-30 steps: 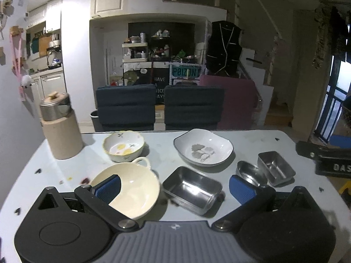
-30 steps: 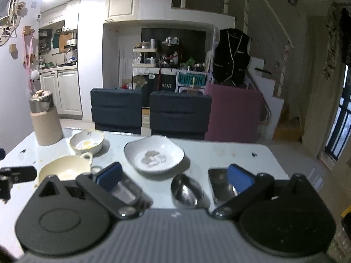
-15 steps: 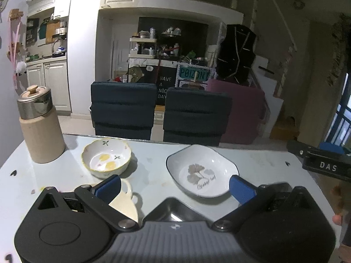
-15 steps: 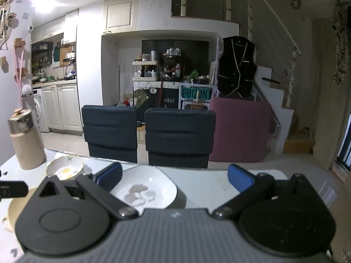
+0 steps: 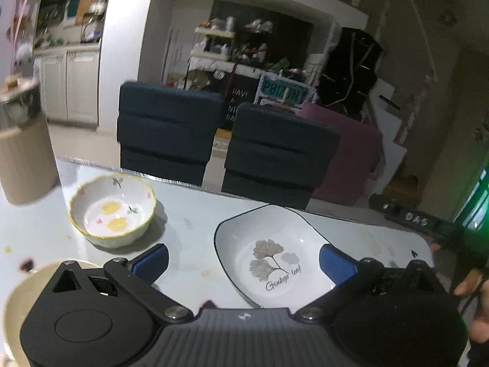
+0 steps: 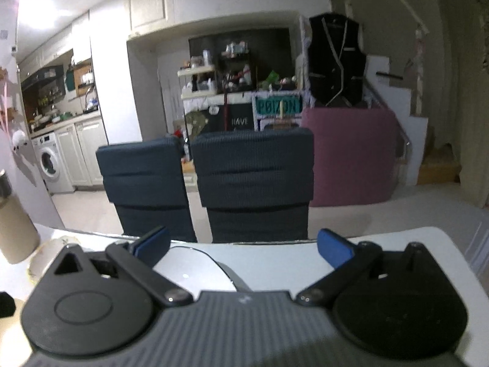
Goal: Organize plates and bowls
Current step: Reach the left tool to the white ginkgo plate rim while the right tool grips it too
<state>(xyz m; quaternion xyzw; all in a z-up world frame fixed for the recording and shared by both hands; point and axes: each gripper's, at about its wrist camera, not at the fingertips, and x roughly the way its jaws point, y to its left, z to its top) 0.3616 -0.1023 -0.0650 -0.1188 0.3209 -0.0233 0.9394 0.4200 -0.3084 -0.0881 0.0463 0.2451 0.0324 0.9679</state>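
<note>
My left gripper (image 5: pixel 243 260) is open and empty, low over the table, with the white ginkgo-leaf dish (image 5: pixel 269 253) between its fingers and just ahead. A small yellow-rimmed bowl (image 5: pixel 112 210) sits to the left of the dish. The cream handled bowl (image 5: pixel 18 293) lies at the lower left, partly hidden by the gripper body. My right gripper (image 6: pixel 243 246) is open and empty near the table's far edge; the dish's rim (image 6: pixel 195 270) shows under its left finger and the yellow-rimmed bowl (image 6: pixel 45 253) at far left.
A beige canister with a metal lid (image 5: pixel 21 140) stands at the table's left. Two dark blue chairs (image 5: pixel 220 146) stand behind the far edge. The right gripper body (image 5: pixel 409 217) and a hand show at the right. The metal trays are out of view.
Both grippers have moved forward and lower toward the far side of the table. The metal trays and small metal dish have dropped out of view. The ginkgo dish now sits between the left fingers.
</note>
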